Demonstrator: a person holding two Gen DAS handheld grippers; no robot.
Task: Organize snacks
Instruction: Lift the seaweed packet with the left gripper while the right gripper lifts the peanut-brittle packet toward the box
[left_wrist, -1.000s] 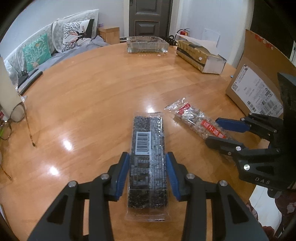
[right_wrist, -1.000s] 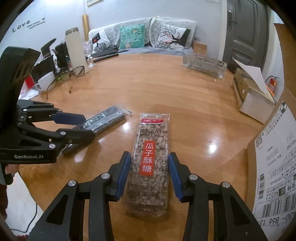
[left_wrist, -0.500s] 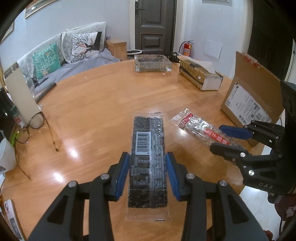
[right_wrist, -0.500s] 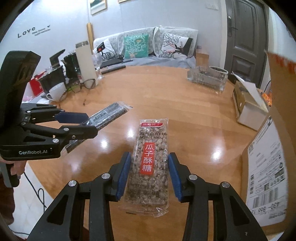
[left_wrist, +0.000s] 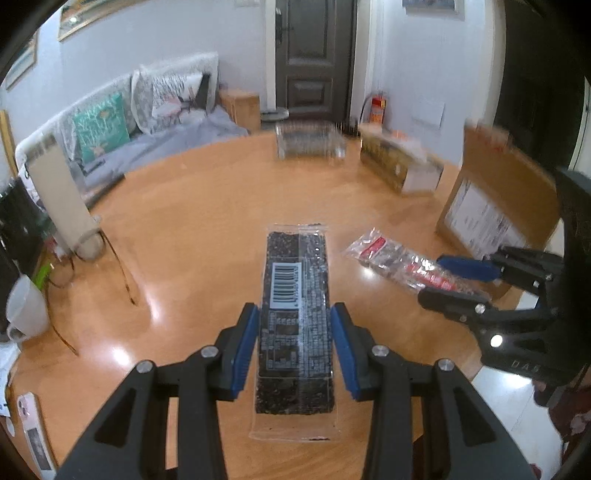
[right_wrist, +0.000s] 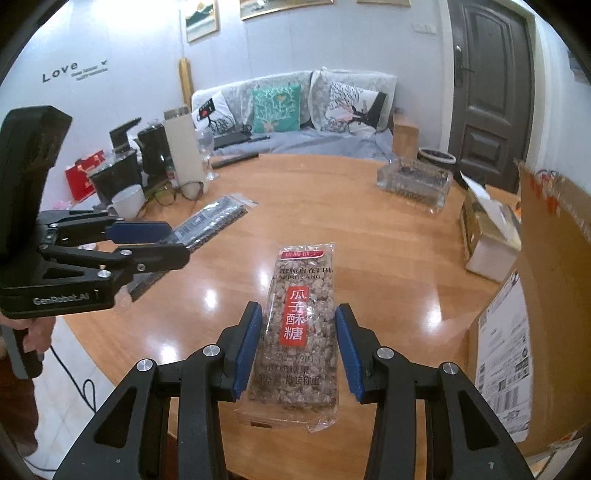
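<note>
Left tool (left_wrist: 294, 341) clamped on dark bar (left_wrist: 295, 306), lifted over table (left_wrist: 207, 206), long axis pointing ahead toward glass tray (left_wrist: 310, 142). Right tool (right_wrist: 299, 341) clamped on seed bar (right_wrist: 301, 325), also lengthwise forward, just left of cardboard box (right_wrist: 532, 295).

grey sofa (right_wrist: 295, 140), dark door (right_wrist: 487, 92), possibly tiled floor (left_wrist: 509, 402).
</note>
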